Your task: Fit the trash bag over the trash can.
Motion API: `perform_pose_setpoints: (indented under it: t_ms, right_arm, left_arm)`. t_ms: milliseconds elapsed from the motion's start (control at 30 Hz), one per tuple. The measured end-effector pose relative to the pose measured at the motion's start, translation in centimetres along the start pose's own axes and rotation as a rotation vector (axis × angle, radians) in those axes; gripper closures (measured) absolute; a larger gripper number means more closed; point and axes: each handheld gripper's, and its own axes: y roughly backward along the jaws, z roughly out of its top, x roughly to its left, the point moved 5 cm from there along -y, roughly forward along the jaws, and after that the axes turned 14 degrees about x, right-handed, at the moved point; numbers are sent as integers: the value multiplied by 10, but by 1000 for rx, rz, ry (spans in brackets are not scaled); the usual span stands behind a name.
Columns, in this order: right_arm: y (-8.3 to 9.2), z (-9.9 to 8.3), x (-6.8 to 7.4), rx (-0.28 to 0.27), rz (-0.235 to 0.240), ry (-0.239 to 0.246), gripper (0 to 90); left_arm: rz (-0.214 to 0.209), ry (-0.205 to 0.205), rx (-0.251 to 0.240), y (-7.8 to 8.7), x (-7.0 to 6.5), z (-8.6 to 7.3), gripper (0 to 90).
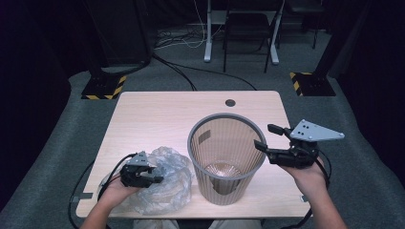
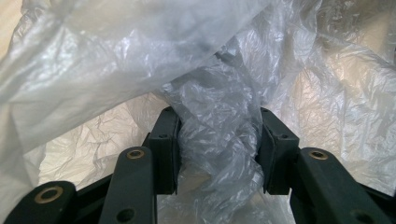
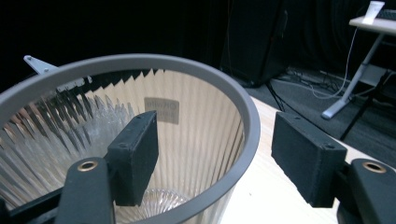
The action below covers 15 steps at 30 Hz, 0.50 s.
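- A dark room with grey carpet surrounds a light wooden table (image 1: 157, 112); beyond the table's far edge stand desk legs, a chair and two black stands on yellow-striped bases, with cables lying on the floor.
- A ribbed, translucent wastebasket (image 1: 226, 160) with a grey rim stands upright on the table, right of centre and toward the near edge. Its long axis runs vertically, mouth up, and it tapers to a narrower base. A small label sits on the inner wall, below the rim.
- A crumpled clear plastic bag (image 1: 167, 179) lies in a heap on the table just left of the wastebasket, touching or nearly touching its side; I cannot tell which.
- The left gripper (image 1: 155, 180) rests on the bag's left part, its jaws pointing right toward the wastebasket. In the left gripper view (image 2: 217, 149) the jaws are partly apart with a bunched fold of the bag (image 2: 219, 140) between the pads, which press on it from both sides.
- The right gripper (image 1: 263, 137) is at the wastebasket's right rim, pointing left. In the right gripper view (image 3: 215, 158) its jaws are spread wide and straddle the wastebasket (image 3: 187, 116) rim: one pad inside the basket, the other outside, neither clearly touching it.
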Motion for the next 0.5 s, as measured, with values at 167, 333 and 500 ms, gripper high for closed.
perform_pose_setpoints:
  t_ms: [167,333,500]
  right_arm:
    - [-1,1,0,11,11,-7,309]
    - [-4,1,0,30,54,-50,312]
    - [-5,4,2,37,74,-43,288]
  left_arm:
    - [-19,-12,-29,16,-1,1,564]
    - [-33,2,-90,31,0,6,564]
    - [-33,13,-134,43,0,11,562]
